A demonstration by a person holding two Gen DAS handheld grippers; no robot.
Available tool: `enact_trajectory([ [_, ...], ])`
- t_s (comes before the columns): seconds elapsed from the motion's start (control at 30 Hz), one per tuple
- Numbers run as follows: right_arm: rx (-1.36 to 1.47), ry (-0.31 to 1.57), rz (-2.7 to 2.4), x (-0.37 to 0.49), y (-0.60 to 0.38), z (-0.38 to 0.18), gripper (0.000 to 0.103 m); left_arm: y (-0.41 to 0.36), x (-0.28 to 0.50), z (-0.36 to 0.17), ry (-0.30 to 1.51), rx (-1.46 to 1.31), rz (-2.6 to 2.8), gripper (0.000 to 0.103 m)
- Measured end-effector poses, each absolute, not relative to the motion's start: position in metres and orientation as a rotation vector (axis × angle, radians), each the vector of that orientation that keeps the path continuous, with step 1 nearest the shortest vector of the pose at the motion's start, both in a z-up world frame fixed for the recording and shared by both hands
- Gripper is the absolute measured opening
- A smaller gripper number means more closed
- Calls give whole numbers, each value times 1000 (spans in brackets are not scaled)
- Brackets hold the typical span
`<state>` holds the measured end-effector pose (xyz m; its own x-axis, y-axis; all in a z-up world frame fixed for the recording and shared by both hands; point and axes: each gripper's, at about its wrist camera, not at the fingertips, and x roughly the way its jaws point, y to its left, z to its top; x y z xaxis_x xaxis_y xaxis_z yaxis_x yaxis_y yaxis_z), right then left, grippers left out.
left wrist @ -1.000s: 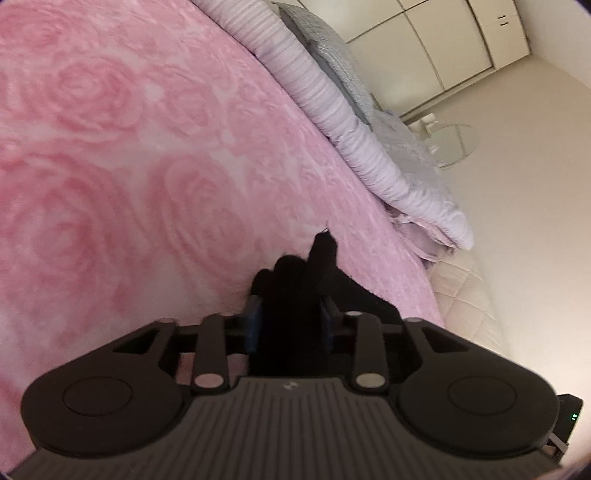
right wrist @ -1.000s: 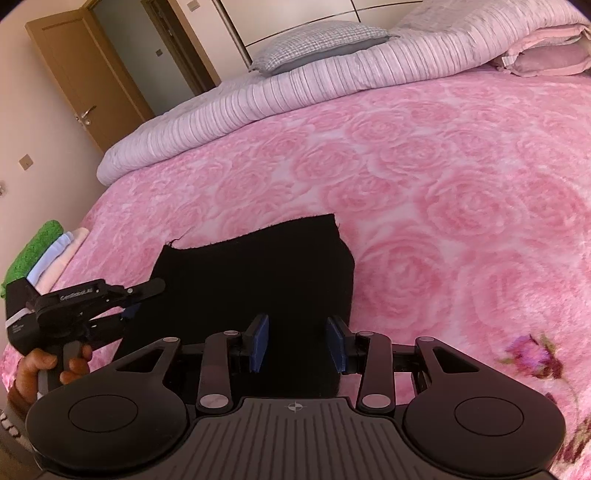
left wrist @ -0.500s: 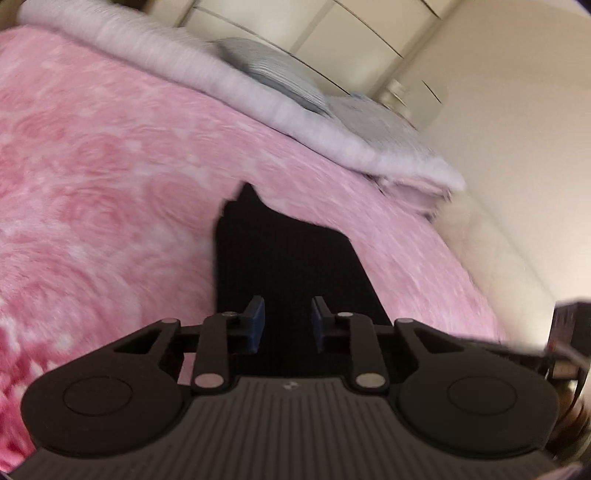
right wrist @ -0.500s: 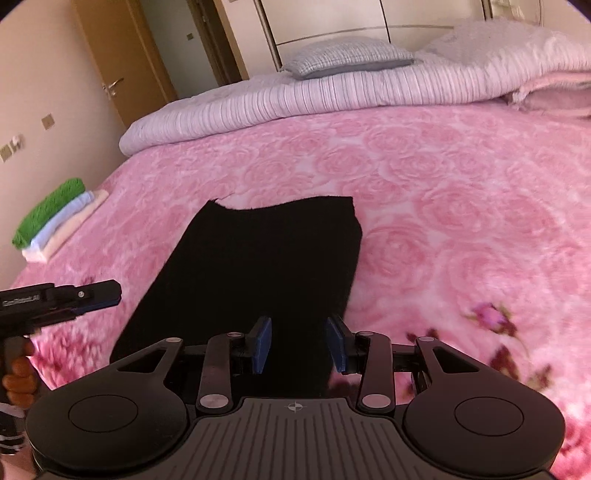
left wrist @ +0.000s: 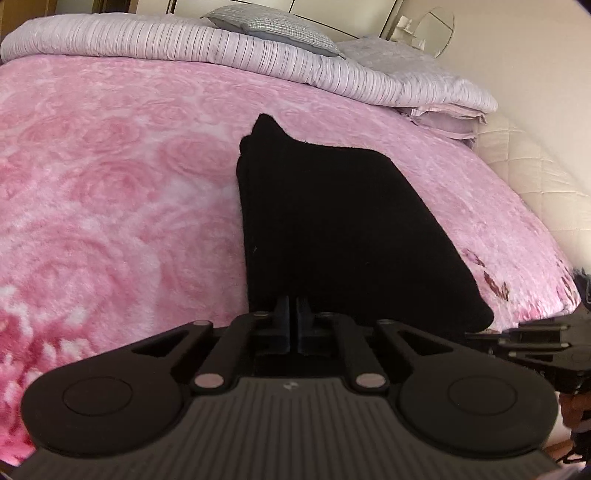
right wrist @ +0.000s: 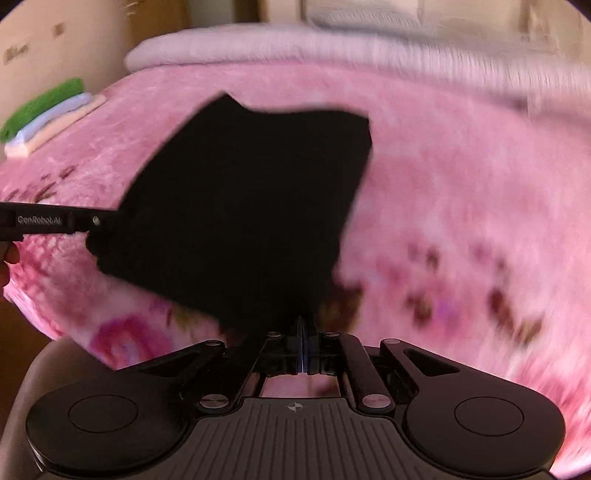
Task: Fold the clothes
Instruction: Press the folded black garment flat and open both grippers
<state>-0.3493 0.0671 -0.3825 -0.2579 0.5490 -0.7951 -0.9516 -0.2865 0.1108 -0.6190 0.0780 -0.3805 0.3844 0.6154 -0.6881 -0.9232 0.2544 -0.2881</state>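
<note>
**Now both tongs are taking the near hem of the black cloth**

Left wrist view: the left gripper [left wrist: 294,321] is sitting with its jaws drawn together, only a thin slit between them, right at the near edge of the black garment [left wrist: 332,221]. Whether cloth is actually pinched there I cannot tell, since black fingers and black fabric are merging. The garment is lying flat on the pink blanket [left wrist: 110,184], running from the bed's near edge toward the striped duvet [left wrist: 184,48] at the far edge, with one far corner poking up in a point. A grey pillow [left wrist: 273,26] is resting on that duvet.

Right wrist view: this frame is smearing with motion. The right gripper [right wrist: 303,339] is likewise closed to a hairline, its tips meeting the garment's near right corner; a grip looks likely but is not certain. The left gripper's fingers [right wrist: 92,221] are reaching in from the left and touching the garment's near left corner. A stack of folded towels [right wrist: 48,114] is lying at the bed's far left corner, well apart from the garment.

Judging by this, the step in hand is taking both near corners for a fold. The next move is calling for lifting them together and carrying the hem toward the far edge, keeping it level.

No containers are showing in either view.
</note>
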Motion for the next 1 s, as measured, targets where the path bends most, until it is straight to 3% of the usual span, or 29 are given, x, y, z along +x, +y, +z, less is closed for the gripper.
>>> enact_trajectory([
  [0.27, -502, 659, 1858, -337, 65, -327, 5, 78, -611, -353, 434, -722, 1104, 7],
  [0.47, -630, 698, 1866, -366, 79, -365, 5, 88, -607, -368, 506, -740, 1141, 6],
  [0.53, -679, 625, 1872, -375, 76, -365, 5, 90, -607, -370, 515, -750, 1150, 5],
  [0.8, -574, 634, 1840, -356, 78, -333, 6, 94, -600, -361, 513, -745, 1175, 11],
  [0.9, -639, 700, 1823, -358, 87, -352, 6, 96, -593, -368, 532, -766, 1204, 11],
  [1.0, -648, 623, 1846, -364, 84, -361, 6, 92, -588, -370, 524, -776, 1250, 11],
])
